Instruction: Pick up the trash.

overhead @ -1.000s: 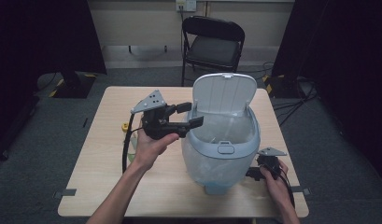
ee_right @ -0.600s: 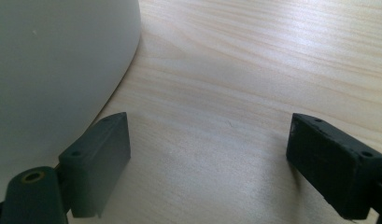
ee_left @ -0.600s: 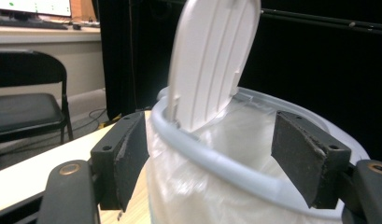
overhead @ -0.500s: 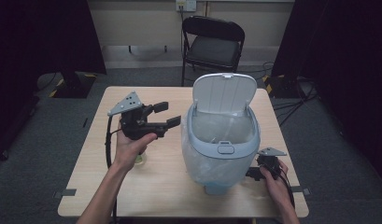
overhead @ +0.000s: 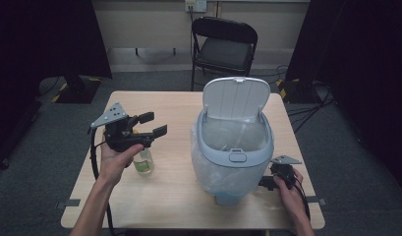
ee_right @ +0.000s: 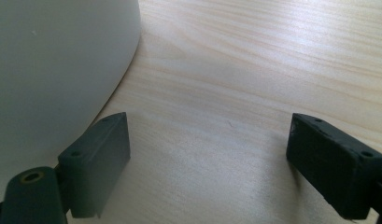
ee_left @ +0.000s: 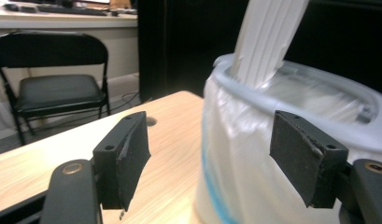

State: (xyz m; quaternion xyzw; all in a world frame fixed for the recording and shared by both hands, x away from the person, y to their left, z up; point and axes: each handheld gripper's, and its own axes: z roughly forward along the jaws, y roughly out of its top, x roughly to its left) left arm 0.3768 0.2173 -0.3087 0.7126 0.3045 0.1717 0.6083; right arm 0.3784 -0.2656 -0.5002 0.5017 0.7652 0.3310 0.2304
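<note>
The small clear plastic bottle (overhead: 144, 161) stands on the light wooden table (overhead: 179, 196), not yet in the pale blue lidded bin (overhead: 235, 147). Left claw (overhead: 153, 125) hovers above it, released; right claw (ee_right: 212, 163) rests released beside the bin.

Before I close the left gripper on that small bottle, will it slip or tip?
The bottle stands upright, narrow and taller than wide, so a sideways nudge would probably topple it. It looks like clear plastic, likely smooth and light, so it may squirm between the pads. The left gripper, open, sits above it.
</note>
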